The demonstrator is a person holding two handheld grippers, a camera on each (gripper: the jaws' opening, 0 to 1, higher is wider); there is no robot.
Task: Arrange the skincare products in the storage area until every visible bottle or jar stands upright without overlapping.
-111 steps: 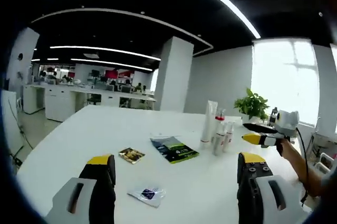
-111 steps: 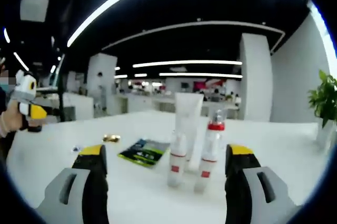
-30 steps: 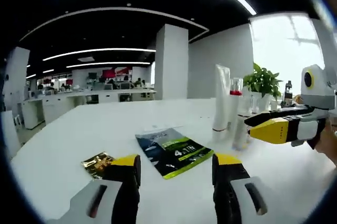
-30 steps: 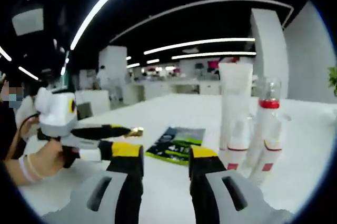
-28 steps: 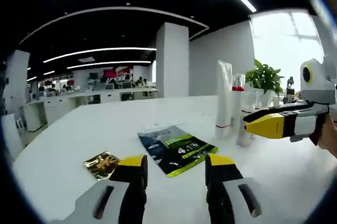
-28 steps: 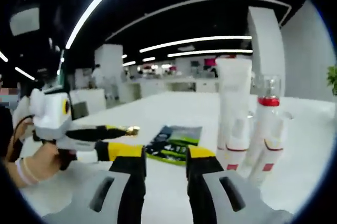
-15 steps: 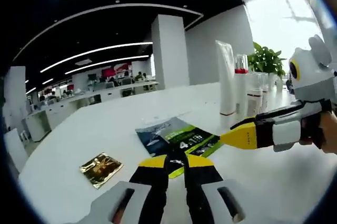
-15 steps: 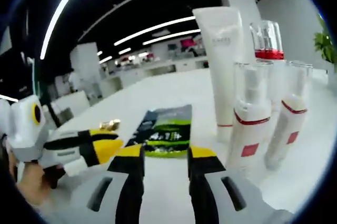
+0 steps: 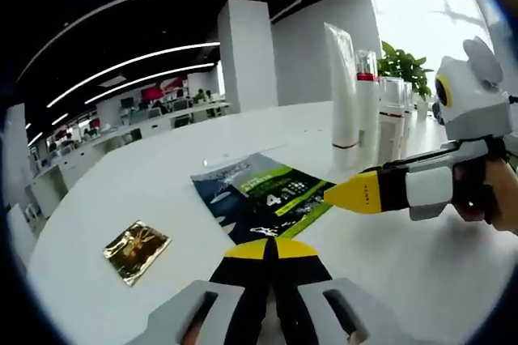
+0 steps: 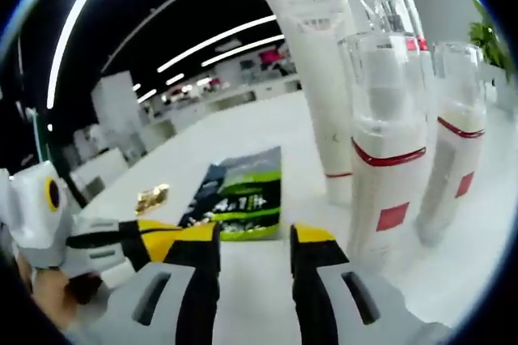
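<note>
Currently the left gripper (image 9: 269, 249) has its fingers closed at the near edge of the dark sachet (image 9: 263, 193), which lies flat on the bench (image 9: 146, 183) directly ahead, long axis running away from them. The right gripper (image 10: 248, 240), fingers partly open and empty, sits nearer the upright bottles (image 10: 387, 142) (just ahead and to its right).

Around the green sachet (image 9: 263, 193): bare white table (image 9: 121, 191) lies open on its far side. The standing bottles (image 10: 387, 151) crowd close beside it, and the right gripper (image 9: 344, 195) blocks its near edge.
</note>
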